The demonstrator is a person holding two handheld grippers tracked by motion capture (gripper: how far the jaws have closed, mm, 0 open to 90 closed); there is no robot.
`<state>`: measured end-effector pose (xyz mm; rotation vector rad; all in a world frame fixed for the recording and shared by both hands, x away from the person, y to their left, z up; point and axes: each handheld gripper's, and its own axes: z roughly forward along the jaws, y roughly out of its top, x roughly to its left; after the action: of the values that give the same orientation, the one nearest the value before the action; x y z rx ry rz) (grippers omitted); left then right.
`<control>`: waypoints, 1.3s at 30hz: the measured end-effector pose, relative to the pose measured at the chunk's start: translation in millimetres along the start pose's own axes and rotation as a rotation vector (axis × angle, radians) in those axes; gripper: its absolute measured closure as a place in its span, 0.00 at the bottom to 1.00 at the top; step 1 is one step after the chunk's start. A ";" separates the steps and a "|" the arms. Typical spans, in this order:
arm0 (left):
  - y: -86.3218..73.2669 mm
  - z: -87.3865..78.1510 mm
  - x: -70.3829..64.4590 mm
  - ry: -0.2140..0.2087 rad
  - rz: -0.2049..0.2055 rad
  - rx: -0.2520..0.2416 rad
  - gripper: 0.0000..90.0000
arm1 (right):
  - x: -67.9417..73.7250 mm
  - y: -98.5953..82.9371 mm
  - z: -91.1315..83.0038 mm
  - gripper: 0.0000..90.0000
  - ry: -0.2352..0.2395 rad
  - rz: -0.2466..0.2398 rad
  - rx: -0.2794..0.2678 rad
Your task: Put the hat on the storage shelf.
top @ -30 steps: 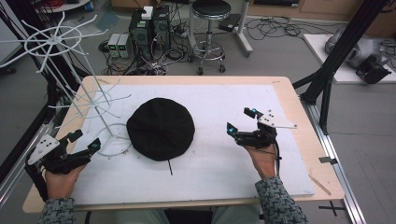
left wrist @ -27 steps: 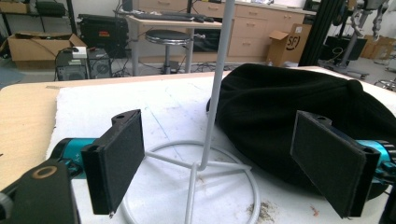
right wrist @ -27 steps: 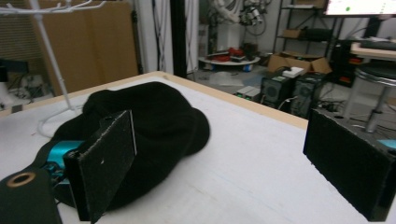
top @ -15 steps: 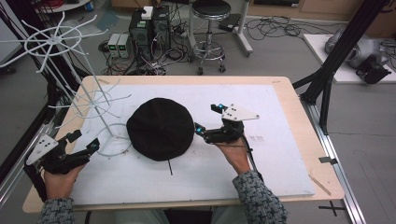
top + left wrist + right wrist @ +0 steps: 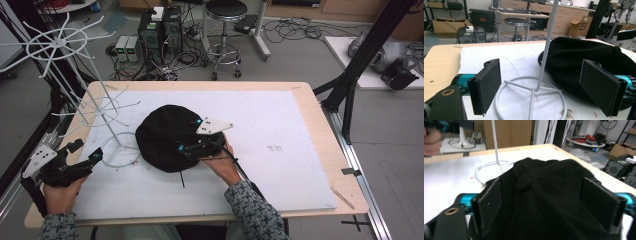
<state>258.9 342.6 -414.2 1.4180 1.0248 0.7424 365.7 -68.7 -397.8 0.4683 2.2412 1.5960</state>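
Note:
A round black hat (image 5: 160, 137) with a small button on top (image 5: 524, 181) lies flat on the white mat. My right gripper (image 5: 187, 134) is low over the hat's right half, open, its jaws wide on either side of a raised hump of the black fabric (image 5: 549, 200). My left gripper (image 5: 86, 151) rests at the table's front left, open, pointing at the base ring (image 5: 531, 92) of a white wire display stand (image 5: 102, 107). Nothing is between its pads. In the left gripper view the hat (image 5: 579, 57) lies just past the stand's pole.
The stand's ring base (image 5: 120, 150) touches the hat's left edge, and its wire arms reach out over the table's back left. The white mat (image 5: 280, 130) covers most of the wooden table (image 5: 315, 100). A thin dark stick (image 5: 182, 179) lies in front of the hat.
My right gripper has moved left from the table's right side onto the hat, still open. The left gripper and the hat have stayed put.

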 end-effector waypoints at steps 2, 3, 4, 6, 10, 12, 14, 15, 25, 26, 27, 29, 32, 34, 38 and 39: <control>-0.1 -0.3 0.2 0.000 -0.002 -0.002 0.20 | 1.2 -1.7 5.7 0.24 0.014 -0.005 0.019; -0.1 -0.3 0.3 0.001 -0.004 -0.004 0.20 | 1.5 -2.4 7.5 0.26 0.019 -0.010 0.027; -0.1 -0.6 0.5 0.002 -0.004 -0.003 0.20 | 1.5 -2.4 7.5 0.26 0.019 -0.010 0.027; -0.3 -1.0 1.0 0.003 -0.006 -0.002 0.20 | 2.9 -4.3 11.6 0.28 0.016 -0.032 0.050; -0.2 -0.9 1.2 0.005 -0.011 -0.003 0.20 | 3.5 -7.3 16.2 0.34 0.014 -0.061 0.087; -0.4 -0.5 1.1 0.004 -0.012 -0.004 0.20 | 2.9 -8.6 17.5 0.38 0.007 -0.072 0.110; -0.4 -0.3 0.9 0.004 -0.012 -0.004 0.20 | 1.8 -9.8 18.8 0.42 -0.001 -0.075 0.118; -0.4 -0.3 0.8 0.004 -0.012 -0.003 0.20 | 1.5 -10.1 19.1 0.45 -0.002 -0.076 0.122; -0.8 0.3 0.7 0.007 -0.014 0.000 0.20 | 3.4 -8.0 19.6 0.83 -0.016 -0.112 0.148; -0.8 0.4 0.7 0.007 -0.013 0.001 0.20 | 3.4 -8.0 19.6 0.83 -0.016 -0.112 0.148; -0.7 0.1 0.9 0.007 -0.014 -0.001 0.20 | 2.9 -7.4 18.9 0.84 -0.020 -0.106 0.138; -0.3 -0.6 1.7 0.010 -0.015 -0.003 0.19 | 0.9 -5.4 16.2 0.87 -0.030 -0.086 0.114; -0.3 -1.7 3.0 0.015 -0.020 -0.007 0.20 | -1.8 -1.0 11.3 0.89 -0.045 -0.046 0.077; -0.6 -1.8 3.3 0.015 -0.024 -0.007 0.20 | -2.0 0.0 10.6 0.89 -0.047 -0.035 0.066; -0.5 -1.3 2.5 0.014 -0.018 -0.003 0.20 | -3.9 4.1 7.9 0.90 -0.063 0.018 0.031; -0.3 -1.5 2.5 0.015 -0.017 -0.004 0.20 | -3.6 5.6 7.0 0.90 -0.076 0.018 0.024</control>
<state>258.5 345.4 -414.6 1.4006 1.0453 0.7439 372.5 -62.8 -394.3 0.5481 2.2081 1.5359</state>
